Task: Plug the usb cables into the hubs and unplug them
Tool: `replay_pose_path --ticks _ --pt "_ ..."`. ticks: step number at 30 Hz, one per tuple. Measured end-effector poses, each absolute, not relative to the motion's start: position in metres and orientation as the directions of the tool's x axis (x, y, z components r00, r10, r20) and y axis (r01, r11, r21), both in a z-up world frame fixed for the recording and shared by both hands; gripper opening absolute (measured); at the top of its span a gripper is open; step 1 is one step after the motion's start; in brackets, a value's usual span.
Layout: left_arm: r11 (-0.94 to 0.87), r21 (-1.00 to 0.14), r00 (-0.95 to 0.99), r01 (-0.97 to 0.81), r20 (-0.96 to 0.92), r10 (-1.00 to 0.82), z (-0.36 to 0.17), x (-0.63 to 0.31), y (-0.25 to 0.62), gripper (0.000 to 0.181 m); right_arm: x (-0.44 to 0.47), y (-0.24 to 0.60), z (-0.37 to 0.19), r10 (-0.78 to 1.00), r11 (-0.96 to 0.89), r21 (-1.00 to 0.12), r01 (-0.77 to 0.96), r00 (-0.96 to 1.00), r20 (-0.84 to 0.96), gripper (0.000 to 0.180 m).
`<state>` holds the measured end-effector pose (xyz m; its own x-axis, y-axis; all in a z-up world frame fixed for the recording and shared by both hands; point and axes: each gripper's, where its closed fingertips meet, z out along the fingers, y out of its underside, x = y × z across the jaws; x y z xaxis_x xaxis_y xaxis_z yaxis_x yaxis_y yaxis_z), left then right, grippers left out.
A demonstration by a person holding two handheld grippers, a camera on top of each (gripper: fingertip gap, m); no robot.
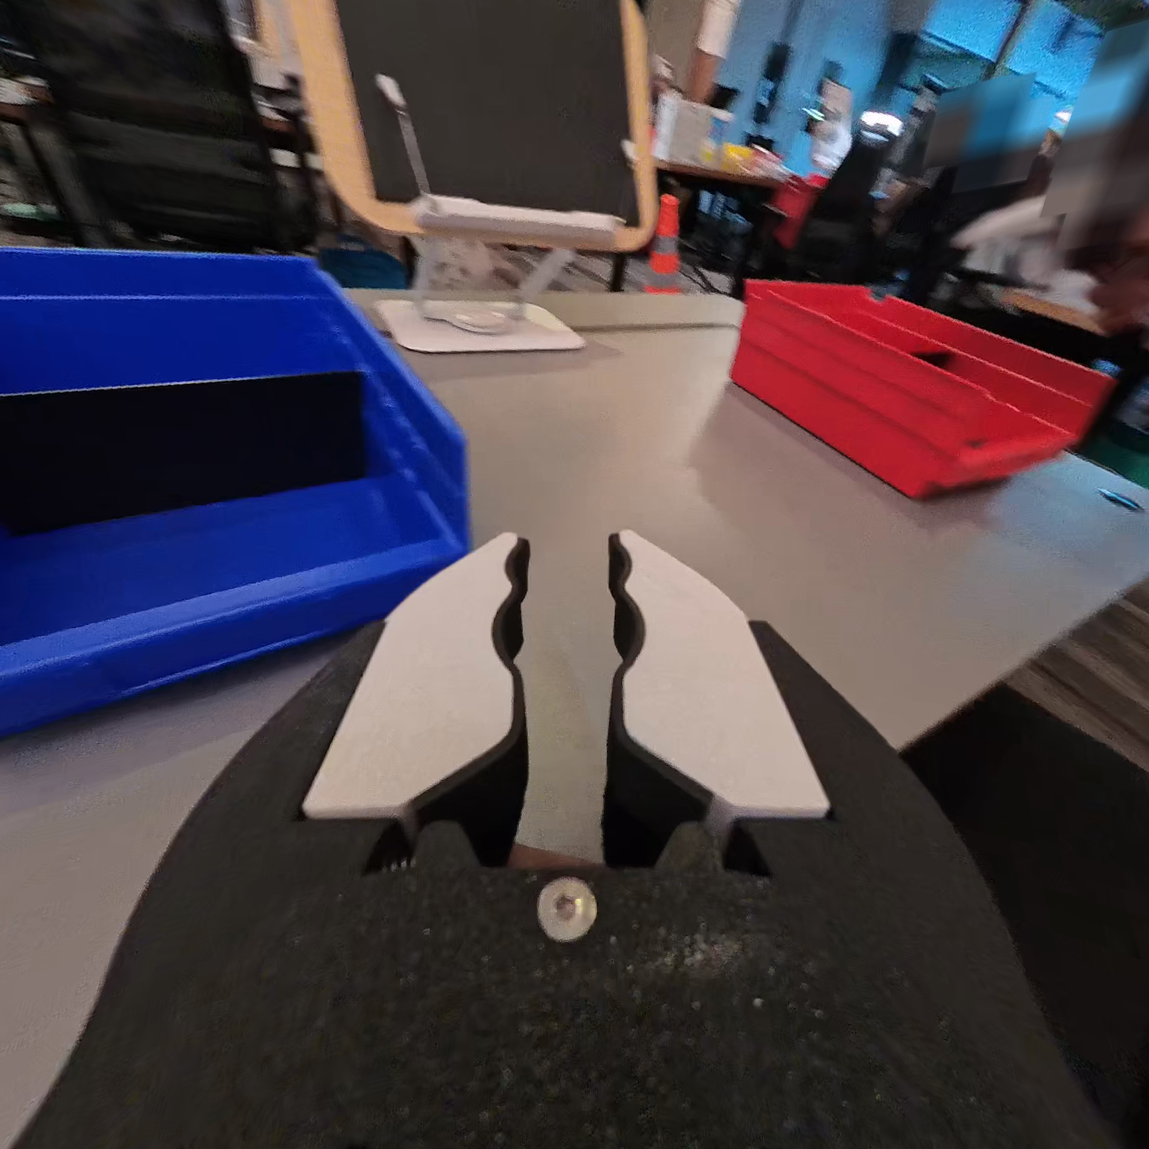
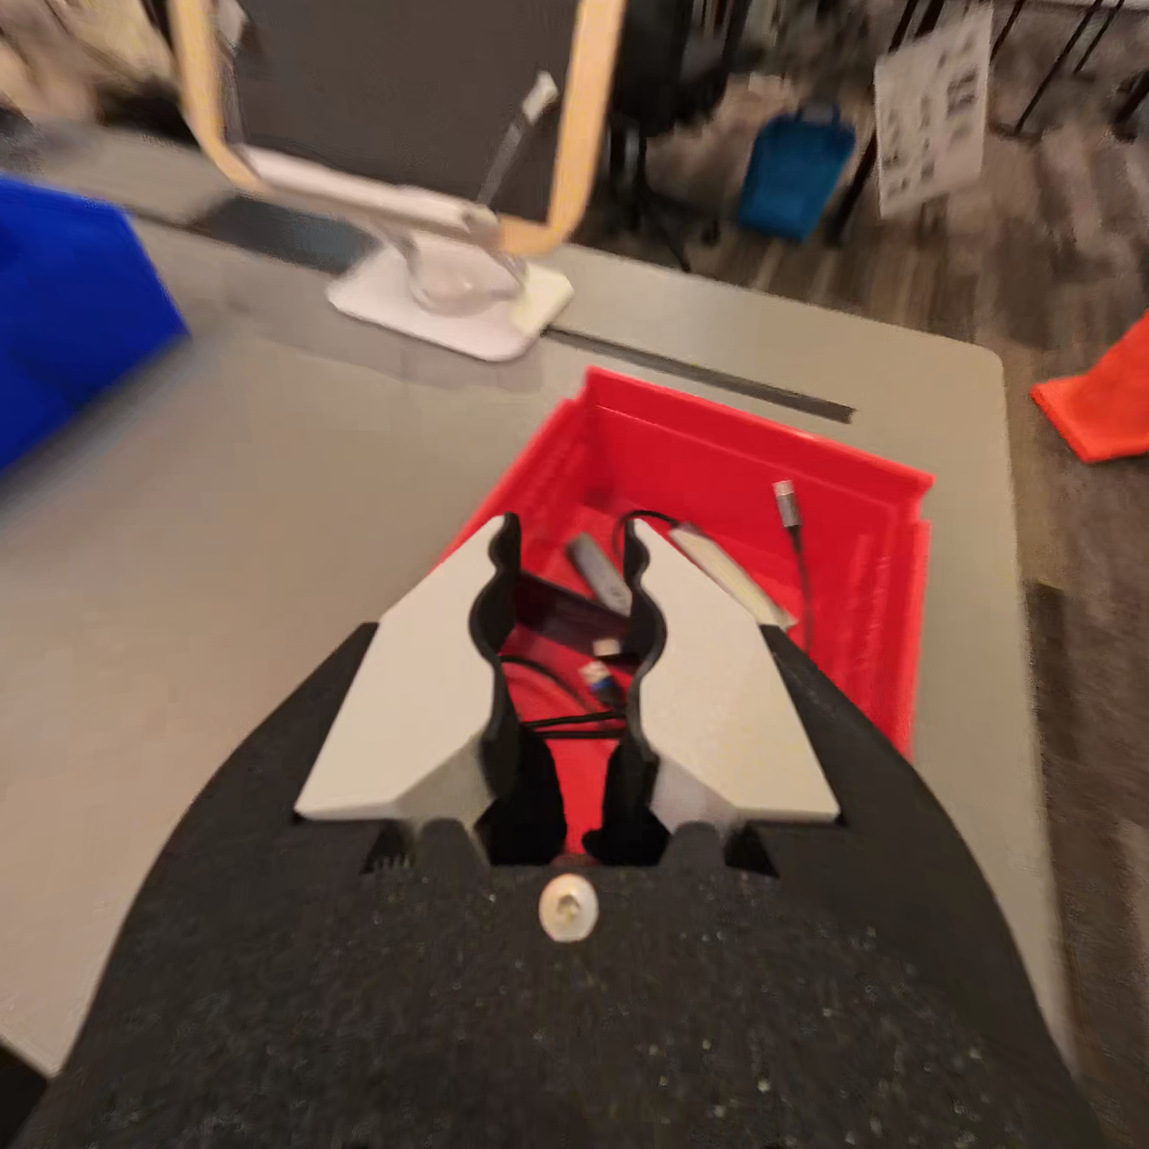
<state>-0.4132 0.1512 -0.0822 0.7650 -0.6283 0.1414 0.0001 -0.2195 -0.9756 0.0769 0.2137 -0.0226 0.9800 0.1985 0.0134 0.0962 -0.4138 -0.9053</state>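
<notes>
grey table (image 1: 622,435) | left gripper (image 1: 569,547), right gripper (image 2: 569,528) parted, empty | room blurred, perhaps workshop

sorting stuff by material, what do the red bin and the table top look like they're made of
Red bin: likely moulded plastic, with uniform saturated colour, ribbed walls and a slight sheen. Table top: smooth matte grey, probably laminate; too blurred to be sure.

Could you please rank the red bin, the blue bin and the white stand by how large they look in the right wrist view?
1. red bin
2. blue bin, though cut off at the left edge, so unsure
3. white stand, which sits farther away
</notes>
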Motion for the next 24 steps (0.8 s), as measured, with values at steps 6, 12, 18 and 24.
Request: replay_pose_path --ticks 6,12,18,24 --pt "-0.191 -0.981 0.859 0.007 0.104 -0.502 -0.084 -0.454 0.167 0.024 0.019 0.118 -0.097 0.089 -0.285 -0.952 -0.112 0.986 -0.143 0.036" --pt "-0.186 -0.974 0.894 -0.132 -0.036 -0.447 -0.097 -0.470 0.189 0.020 0.031 0.097 -0.112 0.009 -0.287 -0.957 -0.043 0.999 -0.048 0.040" --pt "-0.186 -0.972 0.886 -0.143 -0.041 -0.463 -0.098 -0.468 0.188 0.020 0.056 0.096 -0.125 -0.052 -0.333 -0.942 -0.047 0.998 -0.031 0.041" --pt "-0.160 -0.969 0.875 -0.190 -0.093 -0.475 -0.098 -0.460 0.187 0.020 0.062 0.095 -0.124 -0.062 -0.314 -0.935 -0.167 0.986 -0.156 0.037"
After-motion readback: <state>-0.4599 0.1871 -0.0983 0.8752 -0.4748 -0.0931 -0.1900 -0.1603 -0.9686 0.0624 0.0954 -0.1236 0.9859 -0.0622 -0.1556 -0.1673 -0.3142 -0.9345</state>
